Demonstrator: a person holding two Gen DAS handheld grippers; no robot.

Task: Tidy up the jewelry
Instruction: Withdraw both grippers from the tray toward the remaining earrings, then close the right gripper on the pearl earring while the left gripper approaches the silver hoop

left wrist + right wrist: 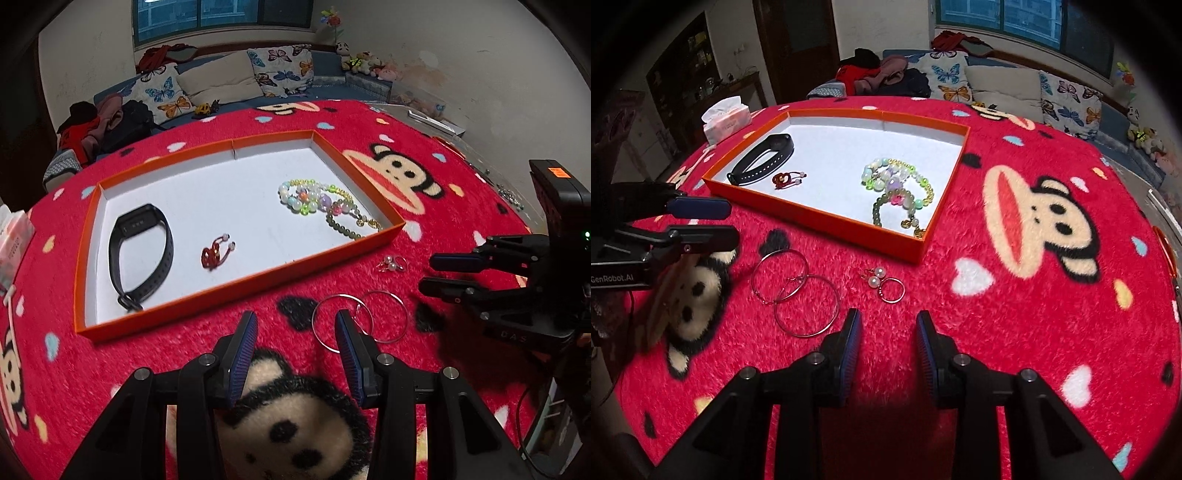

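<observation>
An orange tray (258, 275) (827, 218) with a white floor holds a black wristband (142, 254) (764, 158), a small red charm (214, 253) (783, 180) and beaded bracelets (325, 203) (897, 188). Two thin silver hoops (360, 319) (796, 291) lie on the red cloth in front of the tray. Pearl earrings and a small ring (393, 263) (884, 282) lie beside them. My left gripper (297, 321) (729, 219) is open and empty, just short of the hoops. My right gripper (888, 319) (428, 273) is open and empty, near the ring.
The table is covered by a fuzzy red monkey-print cloth (1034, 295). A tissue box (726, 120) (13, 240) stands beyond the tray's left end. A sofa with butterfly cushions (221, 81) is behind the table.
</observation>
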